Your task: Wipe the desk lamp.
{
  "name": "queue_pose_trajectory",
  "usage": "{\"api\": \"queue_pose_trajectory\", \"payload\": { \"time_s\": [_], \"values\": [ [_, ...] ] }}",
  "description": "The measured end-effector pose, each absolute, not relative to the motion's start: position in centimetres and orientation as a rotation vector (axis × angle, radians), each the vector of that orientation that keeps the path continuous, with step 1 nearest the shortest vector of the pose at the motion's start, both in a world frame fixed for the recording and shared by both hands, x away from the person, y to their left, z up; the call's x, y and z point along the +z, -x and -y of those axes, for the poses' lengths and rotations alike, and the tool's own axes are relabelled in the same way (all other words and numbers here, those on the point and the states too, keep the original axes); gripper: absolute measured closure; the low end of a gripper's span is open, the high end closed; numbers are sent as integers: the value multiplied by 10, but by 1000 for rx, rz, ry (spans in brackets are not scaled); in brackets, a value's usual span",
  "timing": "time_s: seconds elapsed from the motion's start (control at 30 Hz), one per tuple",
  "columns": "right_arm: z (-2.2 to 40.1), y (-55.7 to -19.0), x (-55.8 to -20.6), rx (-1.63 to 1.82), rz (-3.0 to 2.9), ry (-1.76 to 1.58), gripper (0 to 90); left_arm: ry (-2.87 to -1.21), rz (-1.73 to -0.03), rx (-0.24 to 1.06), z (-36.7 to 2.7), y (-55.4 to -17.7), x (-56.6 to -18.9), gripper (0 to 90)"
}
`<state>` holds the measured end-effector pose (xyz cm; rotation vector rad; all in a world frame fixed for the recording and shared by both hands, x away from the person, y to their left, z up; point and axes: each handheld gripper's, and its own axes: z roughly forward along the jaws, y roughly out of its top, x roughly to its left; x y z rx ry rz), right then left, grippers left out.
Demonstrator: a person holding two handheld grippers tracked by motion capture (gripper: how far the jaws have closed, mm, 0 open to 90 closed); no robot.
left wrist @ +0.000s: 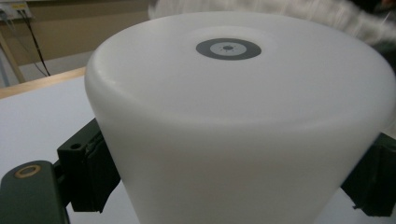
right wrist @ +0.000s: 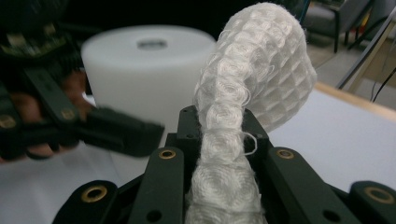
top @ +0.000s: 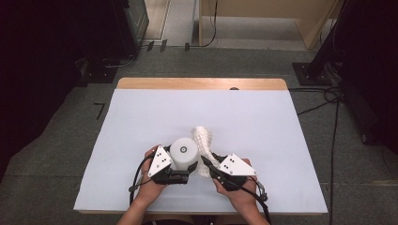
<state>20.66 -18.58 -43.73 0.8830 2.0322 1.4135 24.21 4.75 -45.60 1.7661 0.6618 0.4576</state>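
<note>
- While the white cup (top: 183, 151) is clamped by the left claw (top: 180, 171), slip is risked: tapered wall.
- Mesh cloth (top: 202, 138) pinched in the right claw (top: 210, 165); snagging on the cup is possible.

light: even, overhead | surroundings: dark | gripper views: background and far edges blurred

Each gripper, the left gripper (top: 182, 174) and the right gripper (top: 210, 165), has a black body topped by a grey three-cornered plate carrying small dark dots. A black cable trails from each body toward the lower edge of the high view. In the right gripper view, the jaw linkage consists of flat matte-black bars joined by brass-coloured ringed pivots, with small round screw holes near the pad blocks. The hands and forearms are bare; no sleeves are visible.
</note>
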Motion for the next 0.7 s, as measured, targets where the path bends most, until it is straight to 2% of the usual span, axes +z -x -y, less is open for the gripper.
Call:
{"api": "queue_pose_trajectory", "payload": {
  "time_s": [0.2, 0.43, 0.7],
  "values": [
    [181, -216, -459, 1337, -2119, -955, 753, -1761, -660, 476, -48, -243, -455, 86],
    [188, -219, -459, 1323, -2093, -997, 753, -1807, -691, 539, -41, -249, -475, 85],
    [190, -221, -460, 1314, -2088, -1014, 753, -1815, -717, 546, -39, -249, -481, 82]
  ]
}}
